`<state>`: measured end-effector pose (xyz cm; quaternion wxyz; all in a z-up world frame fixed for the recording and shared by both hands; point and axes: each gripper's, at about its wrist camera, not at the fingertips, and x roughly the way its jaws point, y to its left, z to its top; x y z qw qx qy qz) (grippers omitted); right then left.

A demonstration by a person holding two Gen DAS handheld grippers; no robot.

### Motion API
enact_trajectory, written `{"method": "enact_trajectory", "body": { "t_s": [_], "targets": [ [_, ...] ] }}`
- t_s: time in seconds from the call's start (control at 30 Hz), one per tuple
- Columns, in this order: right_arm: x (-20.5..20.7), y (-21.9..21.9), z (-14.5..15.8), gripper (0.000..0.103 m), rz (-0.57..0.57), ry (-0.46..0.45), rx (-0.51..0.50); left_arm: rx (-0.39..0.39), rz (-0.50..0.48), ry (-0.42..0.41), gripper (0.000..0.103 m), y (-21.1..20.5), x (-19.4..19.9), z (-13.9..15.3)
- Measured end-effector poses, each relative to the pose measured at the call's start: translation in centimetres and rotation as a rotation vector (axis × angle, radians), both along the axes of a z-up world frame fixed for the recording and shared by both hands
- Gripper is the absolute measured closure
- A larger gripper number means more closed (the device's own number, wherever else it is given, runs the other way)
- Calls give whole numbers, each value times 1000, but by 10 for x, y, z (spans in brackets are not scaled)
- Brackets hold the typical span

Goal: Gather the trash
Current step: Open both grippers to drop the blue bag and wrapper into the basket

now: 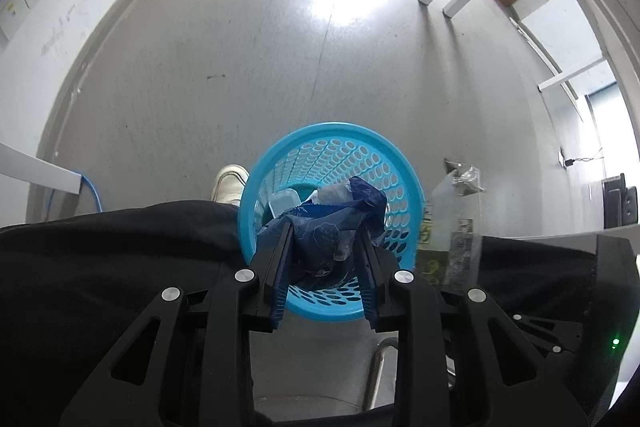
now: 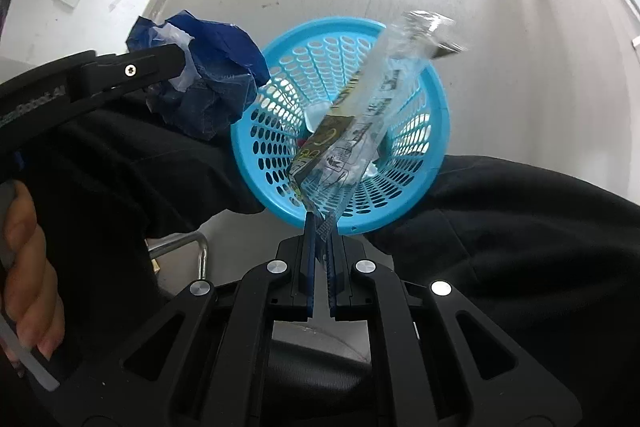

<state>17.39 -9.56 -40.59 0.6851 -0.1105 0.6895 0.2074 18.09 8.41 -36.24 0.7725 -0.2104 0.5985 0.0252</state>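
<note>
While both grippers hang over the bin (image 1: 256, 183) between my op's legs (image 1: 120, 247), I see the L gripper (image 1: 324, 239) clamped on a crumpled blue bag (image 1: 328, 227), just above the rim. R gripper (image 2: 322, 227) is pinched tight on a clear wrapper (image 2: 360, 123), which slants up across the bin mouth. Some trash (image 1: 282, 201) already inside.

the left gripper (image 1: 325, 239) pinches a crumpled dark blue bag (image 1: 332, 223) over the light blue perforated basket (image 1: 404, 171); a clear printed wrapper (image 1: 452, 223) hangs just right of it, above grey floor (image 1: 240, 67).
</note>
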Motion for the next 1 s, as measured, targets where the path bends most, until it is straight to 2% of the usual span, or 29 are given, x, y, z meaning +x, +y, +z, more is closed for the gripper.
{"method": "enact_trajectory", "body": {
  "t_s": [0.37,0.7,0.83,0.9,0.93,1.0],
  "targets": [
    [36,9,-47,99,-50,141,-12,-42,29,110,74,8,28,-40],
    [53,18,-86,99,-68,208,-37,-61,52,191,74,7,42,-69],
    [56,14,-90,98,-90,215,-28,-80,65,193,74,11,41,-71],
    [58,12,-89,92,-103,209,-22,-139,87,175,65,16,40,-71],
    [60,11,-88,83,-111,203,-19,-153,93,169,58,17,40,-71],
    [60,10,-86,76,-119,194,-3,-136,103,159,57,19,39,-67]
  ]
}}
